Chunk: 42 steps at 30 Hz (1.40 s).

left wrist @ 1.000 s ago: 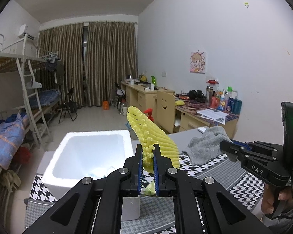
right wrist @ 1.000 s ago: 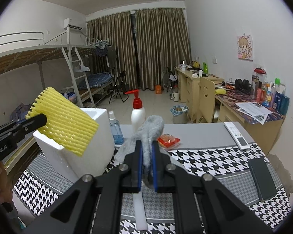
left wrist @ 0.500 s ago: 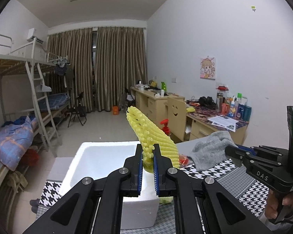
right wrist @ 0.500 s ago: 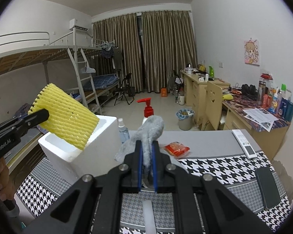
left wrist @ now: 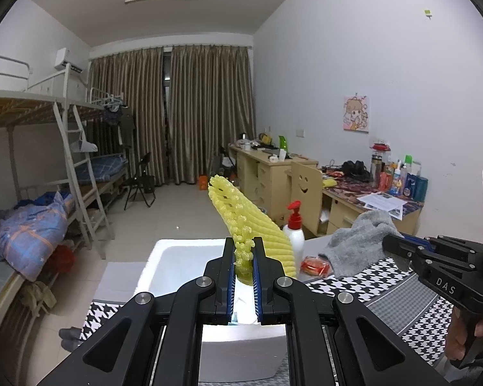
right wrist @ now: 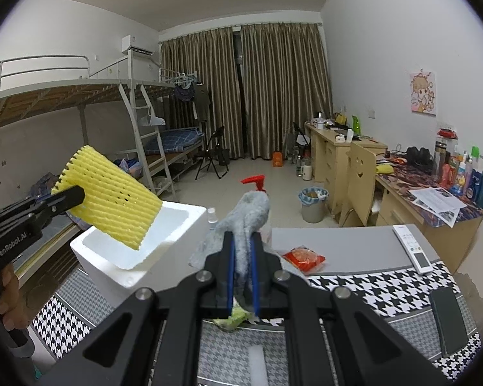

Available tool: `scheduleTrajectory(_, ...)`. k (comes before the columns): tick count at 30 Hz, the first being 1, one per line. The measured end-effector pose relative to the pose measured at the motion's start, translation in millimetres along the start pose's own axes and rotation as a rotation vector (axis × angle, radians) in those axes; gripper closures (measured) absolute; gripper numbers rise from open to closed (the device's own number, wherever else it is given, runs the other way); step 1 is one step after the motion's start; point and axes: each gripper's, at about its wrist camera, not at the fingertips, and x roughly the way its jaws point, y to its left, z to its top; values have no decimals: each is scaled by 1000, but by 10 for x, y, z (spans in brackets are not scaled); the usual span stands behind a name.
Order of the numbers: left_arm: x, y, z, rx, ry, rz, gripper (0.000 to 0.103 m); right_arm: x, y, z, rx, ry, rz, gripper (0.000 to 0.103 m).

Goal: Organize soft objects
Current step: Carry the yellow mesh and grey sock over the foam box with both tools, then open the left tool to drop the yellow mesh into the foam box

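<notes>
The yellow foam net (left wrist: 257,225) sits pinched by its lower edge in the left tongs (left wrist: 244,259), standing up and leaning toward 1 o'clock over the open white foam box (left wrist: 177,257). The grey cloth (right wrist: 246,222) is clamped the same way in the right tongs (right wrist: 241,276), bunched upright, above the checked surface (right wrist: 364,283) and at 3 o'clock of the box. Both tongs are almost fully closed, each squeezing its soft item.

To drop the net well, I judge it best to carry it over the middle of the box, lower it below the rim, then open the tongs; the net is springy and light and may cling to the pads, so a small shake helps. The cloth should follow only once the left tongs are clear, or the two may collide over the opening.

Both tongs point forward and slightly down, held side by side, near each other, a hand (right wrist: 6,292) gripping the left handle.
</notes>
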Motion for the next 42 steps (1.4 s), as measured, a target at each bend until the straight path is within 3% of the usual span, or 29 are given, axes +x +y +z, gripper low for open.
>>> scheduleTrajectory(9, -6, 158, -17, -31, 1, 76, 93, 116, 129, 67, 2, -2, 64, 92)
scheduleTrajectory(20, 151, 268, -24, -49, 24, 118, 93, 192, 250, 125, -46, 0, 110, 92)
scheduleTrajectory(42, 583, 424, -123, -59, 123, 121, 89, 318, 415, 165, -101, 10, 111, 92)
